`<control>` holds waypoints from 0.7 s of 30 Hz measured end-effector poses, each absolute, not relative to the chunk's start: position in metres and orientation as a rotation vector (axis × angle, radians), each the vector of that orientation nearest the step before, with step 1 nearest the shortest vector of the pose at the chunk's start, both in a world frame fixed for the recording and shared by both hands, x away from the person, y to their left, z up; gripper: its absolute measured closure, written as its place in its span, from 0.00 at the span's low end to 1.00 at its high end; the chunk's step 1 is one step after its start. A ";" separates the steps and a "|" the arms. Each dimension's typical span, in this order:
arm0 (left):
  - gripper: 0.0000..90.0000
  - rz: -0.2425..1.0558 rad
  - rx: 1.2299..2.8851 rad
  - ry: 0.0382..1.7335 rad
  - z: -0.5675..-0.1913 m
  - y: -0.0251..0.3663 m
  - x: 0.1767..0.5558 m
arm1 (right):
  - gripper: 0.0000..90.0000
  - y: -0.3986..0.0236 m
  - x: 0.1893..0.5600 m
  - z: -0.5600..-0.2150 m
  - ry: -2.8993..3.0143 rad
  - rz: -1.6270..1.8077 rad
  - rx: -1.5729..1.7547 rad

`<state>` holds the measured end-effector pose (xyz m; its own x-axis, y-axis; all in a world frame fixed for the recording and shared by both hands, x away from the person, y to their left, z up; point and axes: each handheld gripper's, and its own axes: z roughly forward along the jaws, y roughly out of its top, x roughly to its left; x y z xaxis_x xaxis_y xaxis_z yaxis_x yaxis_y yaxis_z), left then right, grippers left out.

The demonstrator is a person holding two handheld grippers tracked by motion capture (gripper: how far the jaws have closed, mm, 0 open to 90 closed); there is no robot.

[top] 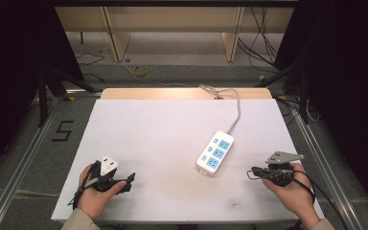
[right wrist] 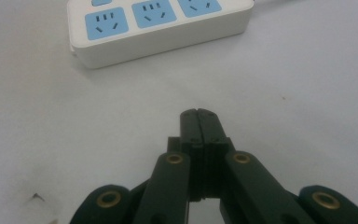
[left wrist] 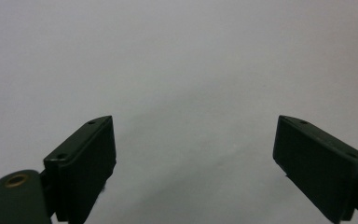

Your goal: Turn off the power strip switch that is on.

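**Tongs at the near edge, strip untouched**

Tongs first: my left tongs (top: 124, 183) rest low at the near left of the table (top: 163, 129), and my right tongs (top: 258, 173) sit at the near right. Neither holds anything. Left jaws stand wide apart, with bare white table between them. Right jaws are pressed flat together, empty.

Judging by how things lie, the work has hardly begun. The power strip (top: 215, 152) lies flat on the table, ahead of my right tongs and a little to their left, near but not touching. From my left tongs it is well apart, off to the right and forward. All of its blue sockets (top: 219, 152) look free, and no plug sits in any of them. Its grey cord (top: 236, 108) runs away from me over the far edge. So reaching, gripping and whatever follows all seem left to do, and I judge the right tongs must open before they can take hold.

From above I get the whole layout: both hands, both tongs, the strip, the cord. My right gripper view brings the strip (right wrist: 161, 25) close, showing three sockets and its near end wall just beyond the closed tips (right wrist: 199, 114), plus small dark specks on the table. My left gripper view gives the spread pads (left wrist: 86, 161) over plain table, confirming how wide they stand.
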<state>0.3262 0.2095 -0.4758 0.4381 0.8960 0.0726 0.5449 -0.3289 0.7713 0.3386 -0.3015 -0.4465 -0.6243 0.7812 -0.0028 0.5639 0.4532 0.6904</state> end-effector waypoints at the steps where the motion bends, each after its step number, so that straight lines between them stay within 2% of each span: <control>1: 0.14 0.660 2.011 1.207 -0.476 0.210 0.326 | 1.00 -0.301 0.339 -0.446 2.388 0.955 1.147; 21: 0.14 0.664 2.011 1.206 -0.476 0.209 0.326 | 1.00 -0.291 0.346 -0.441 2.413 0.952 1.120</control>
<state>0.3261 0.2089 -0.4758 0.4379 0.8958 0.0759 0.5426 -0.3307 0.7722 0.3465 -0.2906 -0.4415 -0.6439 0.7651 -0.0048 0.5557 0.4719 0.6845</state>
